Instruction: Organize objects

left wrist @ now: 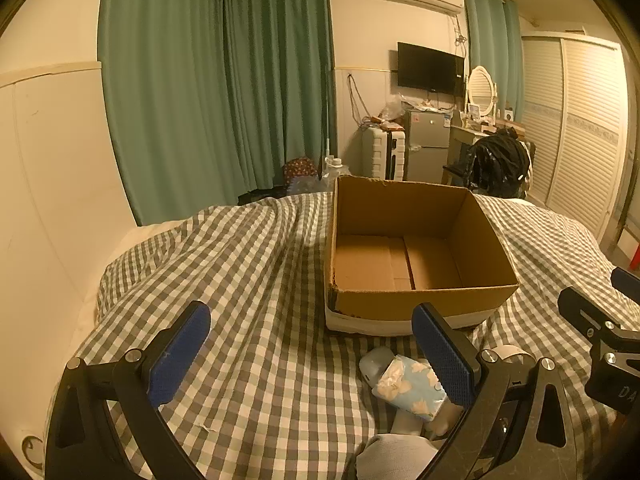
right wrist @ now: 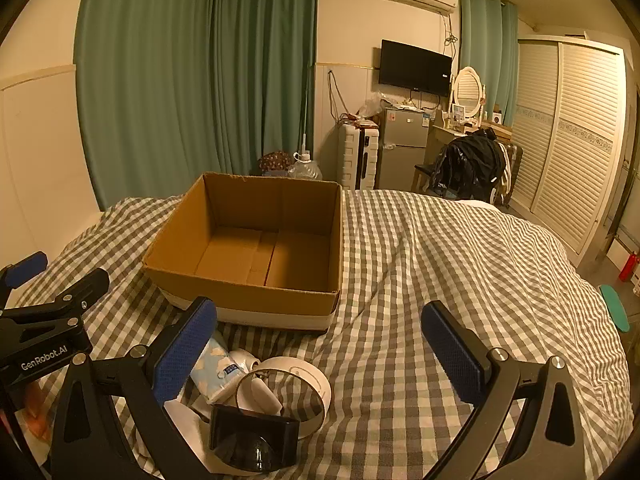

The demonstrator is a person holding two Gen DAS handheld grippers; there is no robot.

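Left gripper (left wrist: pixel 312 354) and right gripper (right wrist: pixel 320 352): jaws wide apart, nothing between pads, both hovering over checked bedspread (right wrist: pixel 440 260). Cardboard box (right wrist: pixel 256 300) sits open-topped on bedspread, ahead of both grippers, interior bare. Loose items lie in a cluster just in front of box: tissue pack w/ blue floral print (left wrist: pixel 412 388), white tape roll (right wrist: pixel 308 372), black device w/ dome lens (right wrist: pixel 256 436); tissue pack touches inner side of left gripper's right finger in left wrist view.

A lived-in bedroom at home: a bed (right wrist: pixel 440 248) under a checked cover, green curtains (right wrist: pixel 192 72), a louvred wardrobe (right wrist: pixel 572 140), a wall television (right wrist: pixel 416 67), a small fridge (right wrist: pixel 402 148) and a vanity mirror (right wrist: pixel 467 90).
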